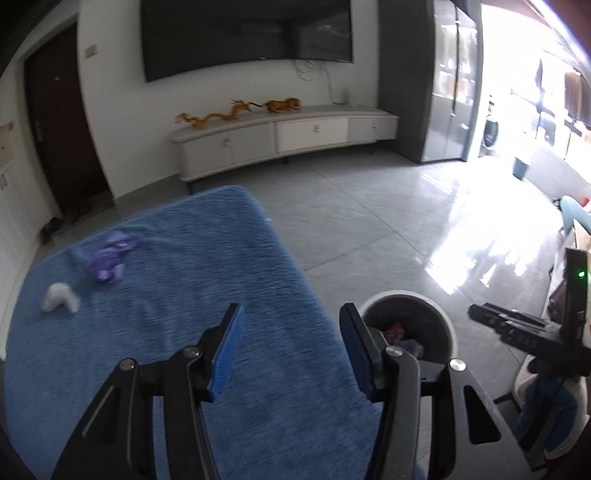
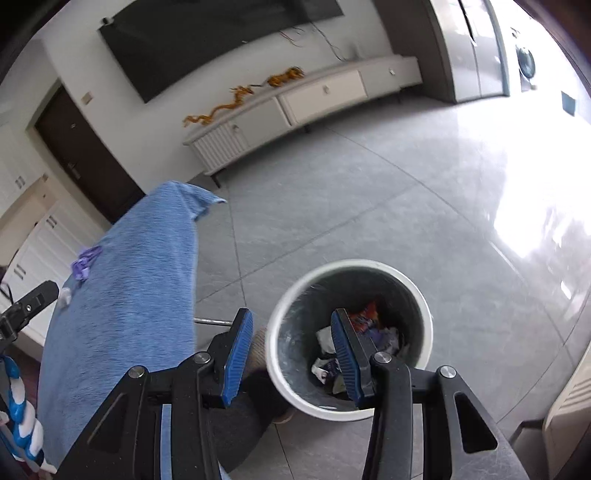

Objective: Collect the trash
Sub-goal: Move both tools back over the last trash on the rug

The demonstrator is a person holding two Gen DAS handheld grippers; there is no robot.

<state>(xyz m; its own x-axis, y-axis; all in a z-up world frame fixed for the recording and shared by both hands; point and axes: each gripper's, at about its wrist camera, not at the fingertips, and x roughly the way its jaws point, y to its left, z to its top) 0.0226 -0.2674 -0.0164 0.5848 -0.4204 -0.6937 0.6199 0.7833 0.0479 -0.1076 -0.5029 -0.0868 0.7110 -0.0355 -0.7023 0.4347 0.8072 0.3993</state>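
A crumpled purple wrapper and a white paper wad lie on the blue cloth-covered table at its far left. My left gripper is open and empty above the table's right edge. A white round bin stands on the floor right of the table, holding several wrappers. My right gripper is open and empty above the bin's left rim. The bin and the right gripper also show in the left wrist view. The wrapper and wad show in the right wrist view.
Grey tiled floor stretches to a white TV cabinet under a wall TV. A dark door is at the left. Bright glare falls from the right. A foot in a dark sock is beside the bin.
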